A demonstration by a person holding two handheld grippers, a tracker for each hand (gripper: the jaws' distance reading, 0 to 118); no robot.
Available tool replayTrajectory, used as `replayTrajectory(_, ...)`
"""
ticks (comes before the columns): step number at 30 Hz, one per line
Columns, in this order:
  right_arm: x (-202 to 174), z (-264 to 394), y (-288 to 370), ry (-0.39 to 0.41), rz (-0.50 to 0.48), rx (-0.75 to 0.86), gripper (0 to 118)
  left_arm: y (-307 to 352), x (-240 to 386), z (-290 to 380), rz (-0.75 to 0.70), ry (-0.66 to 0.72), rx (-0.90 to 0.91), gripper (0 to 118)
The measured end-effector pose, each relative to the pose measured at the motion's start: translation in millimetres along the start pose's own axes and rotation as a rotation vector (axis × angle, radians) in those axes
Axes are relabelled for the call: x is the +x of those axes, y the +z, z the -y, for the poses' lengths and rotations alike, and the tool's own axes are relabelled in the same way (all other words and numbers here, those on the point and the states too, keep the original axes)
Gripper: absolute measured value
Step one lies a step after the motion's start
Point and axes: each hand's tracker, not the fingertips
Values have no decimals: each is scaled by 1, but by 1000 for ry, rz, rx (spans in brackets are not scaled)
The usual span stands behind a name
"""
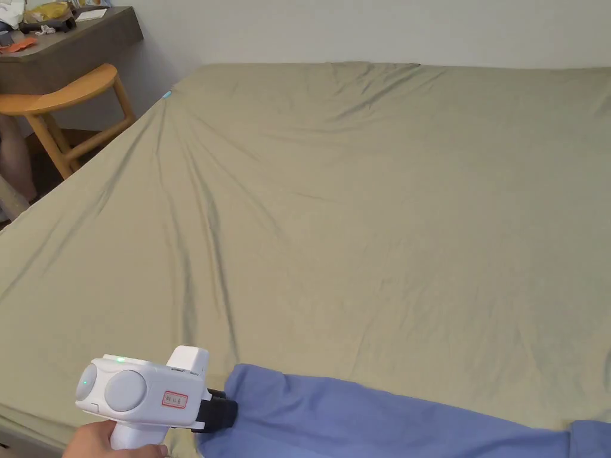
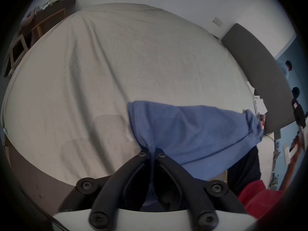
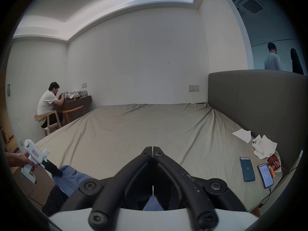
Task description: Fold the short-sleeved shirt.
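Blue fabric of the short-sleeved shirt (image 1: 382,420) lay along the near edge of the bed (image 1: 358,209), over its olive sheet. I had the left gripper (image 2: 151,151) clamped on one end of the shirt, both jaws pinched together with a gathered bit of cloth between the tips. My left hand (image 1: 110,442) held its white body. The right gripper (image 3: 152,148) had its jaws pressed tip to tip; blue cloth showed low behind them, but I could not tell whether they held any. Two phones (image 3: 247,168) lay on the sheet near the grey headboard (image 3: 256,101).
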Motion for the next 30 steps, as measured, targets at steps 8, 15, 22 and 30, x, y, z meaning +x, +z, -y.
replayTrajectory(8, 6, -2, 6, -15, 8, 13, 0, 12, 22, -14, 74, 18, 28, 5)
replayTrajectory(15, 7, -6, 12, -13, 21, 21, 0, 14, 55, -14, 127, 15, 36, 5)
replayTrajectory(22, 9, -6, 12, -27, 26, 17, 0, -10, 136, -18, 286, -32, 49, 5)
replayTrajectory(30, 16, -8, 18, -29, 44, 4, 0, -78, 219, -10, 358, -52, 2, 5)
